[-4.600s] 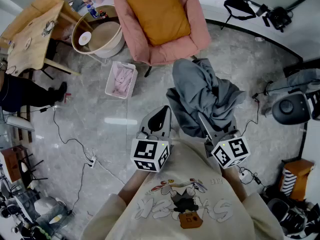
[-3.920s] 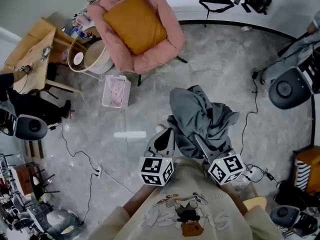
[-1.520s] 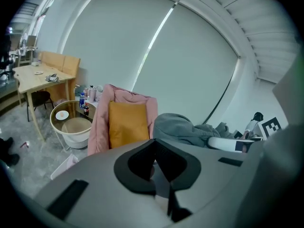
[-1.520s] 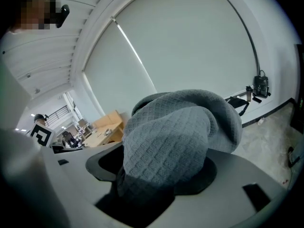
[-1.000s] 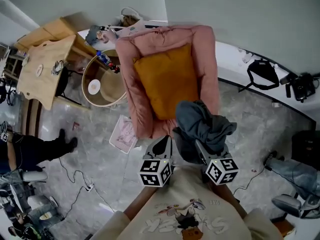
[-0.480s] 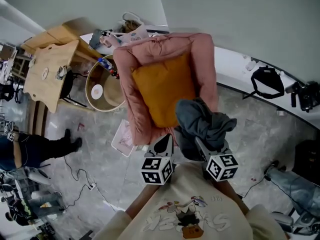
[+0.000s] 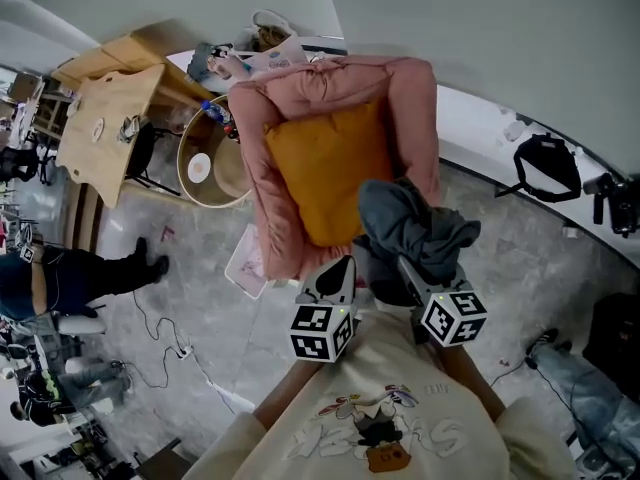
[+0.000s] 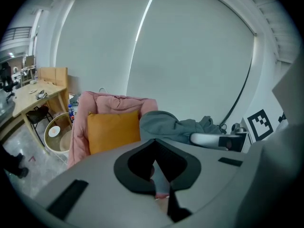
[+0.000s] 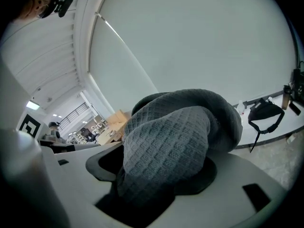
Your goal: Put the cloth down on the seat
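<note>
A bundled grey cloth hangs from my right gripper, which is shut on it. The waffle-weave cloth fills that gripper's jaws in the right gripper view. It hovers over the front right corner of the pink armchair, beside the orange cushion on the seat. My left gripper is just left of the cloth, jaws shut and holding nothing that I can make out. In the left gripper view the armchair, the cushion and the cloth lie ahead.
A round basket and a wooden table stand left of the armchair. A white bin sits on the floor by its front left leg. A black bag lies to the right; a person and cables are at the left.
Both grippers and the cloth have come from the open floor up to the armchair. Over the last second the cloth has edged a little further over the chair's front corner.
</note>
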{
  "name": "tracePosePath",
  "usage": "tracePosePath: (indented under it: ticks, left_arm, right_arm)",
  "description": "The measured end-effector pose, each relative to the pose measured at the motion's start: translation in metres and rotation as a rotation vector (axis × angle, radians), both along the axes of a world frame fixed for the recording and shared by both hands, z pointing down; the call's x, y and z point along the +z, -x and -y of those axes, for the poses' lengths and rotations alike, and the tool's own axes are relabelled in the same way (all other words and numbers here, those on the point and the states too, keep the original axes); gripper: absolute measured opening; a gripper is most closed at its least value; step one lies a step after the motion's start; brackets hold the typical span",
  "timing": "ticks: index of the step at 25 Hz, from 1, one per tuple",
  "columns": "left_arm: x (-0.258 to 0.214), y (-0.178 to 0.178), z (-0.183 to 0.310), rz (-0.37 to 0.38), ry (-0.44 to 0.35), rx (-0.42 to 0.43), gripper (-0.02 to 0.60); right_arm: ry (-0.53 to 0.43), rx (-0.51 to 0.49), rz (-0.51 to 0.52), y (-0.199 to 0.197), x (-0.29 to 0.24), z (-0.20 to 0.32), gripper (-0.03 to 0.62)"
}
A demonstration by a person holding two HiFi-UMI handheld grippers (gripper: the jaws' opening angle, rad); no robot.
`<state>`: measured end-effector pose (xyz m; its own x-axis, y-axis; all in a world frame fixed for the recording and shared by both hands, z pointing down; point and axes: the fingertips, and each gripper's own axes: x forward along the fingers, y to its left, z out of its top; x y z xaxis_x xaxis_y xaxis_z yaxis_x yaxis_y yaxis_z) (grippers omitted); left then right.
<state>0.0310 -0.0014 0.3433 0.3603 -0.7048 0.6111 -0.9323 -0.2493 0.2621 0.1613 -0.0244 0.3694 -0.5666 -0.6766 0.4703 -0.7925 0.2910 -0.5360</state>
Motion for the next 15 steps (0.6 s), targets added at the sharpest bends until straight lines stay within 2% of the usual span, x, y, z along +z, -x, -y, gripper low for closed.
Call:
tracePosePath:
  ticks: [5, 9, 15]
  left_arm:
    - [-0.004, 0.002, 0.001, 0.022, -0.005, -0.02, 0.005]
    - [-0.007, 0.007, 0.004, 0.037, 0.009, 0.002, 0.005]
    - [0.001, 0.011, 0.013, 0.018, 0.042, 0.022, 0.005]
  right_arm:
    - [-0.004, 0.004, 0.012, -0.006, 0.0, 0.01, 0.328]
    - [-0.011, 0.019, 0.026, -0.003, -0.006, 0.017, 0.328]
    - [0.005, 0.048, 0.024, -0.004, 0.001, 0.025, 0.328]
